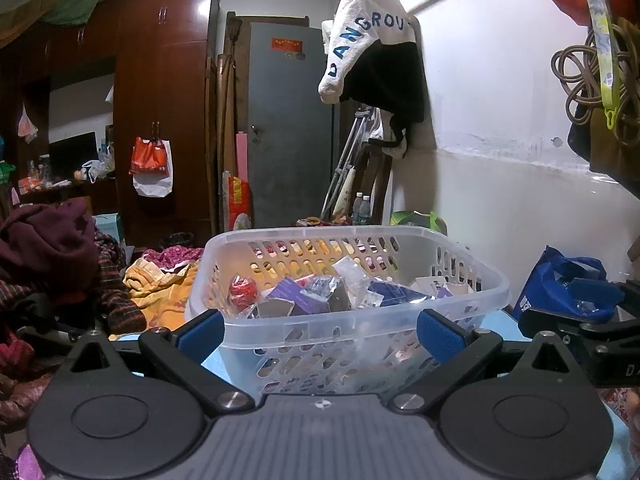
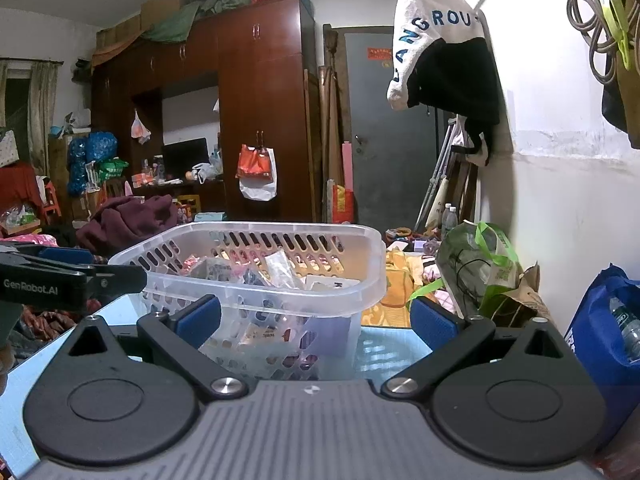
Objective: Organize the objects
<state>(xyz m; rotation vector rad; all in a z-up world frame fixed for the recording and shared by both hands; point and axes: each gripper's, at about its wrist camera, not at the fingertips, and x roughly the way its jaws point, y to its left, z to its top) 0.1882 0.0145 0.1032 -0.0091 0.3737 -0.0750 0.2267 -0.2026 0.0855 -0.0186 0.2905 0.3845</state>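
A clear slotted plastic basket (image 1: 480, 264) stands on a light blue table top and holds several small packets and boxes, among them a purple box (image 1: 288, 292) and a red round item (image 1: 243, 292). My left gripper (image 1: 320, 334) is open and empty, its blue pads on either side of the basket's near wall. The basket (image 2: 360, 240) also shows in the right wrist view, ahead and left. My right gripper (image 2: 316, 318) is open and empty in front of the basket's near right corner. The left gripper's side (image 2: 72, 276) shows at the left of that view.
A blue bag with bottles (image 2: 600, 328) stands at the right by the white wall. A green and white bag (image 2: 480, 268) sits behind the table. Piled clothes (image 1: 52, 248) lie at the left. A brown wardrobe and grey door stand behind.
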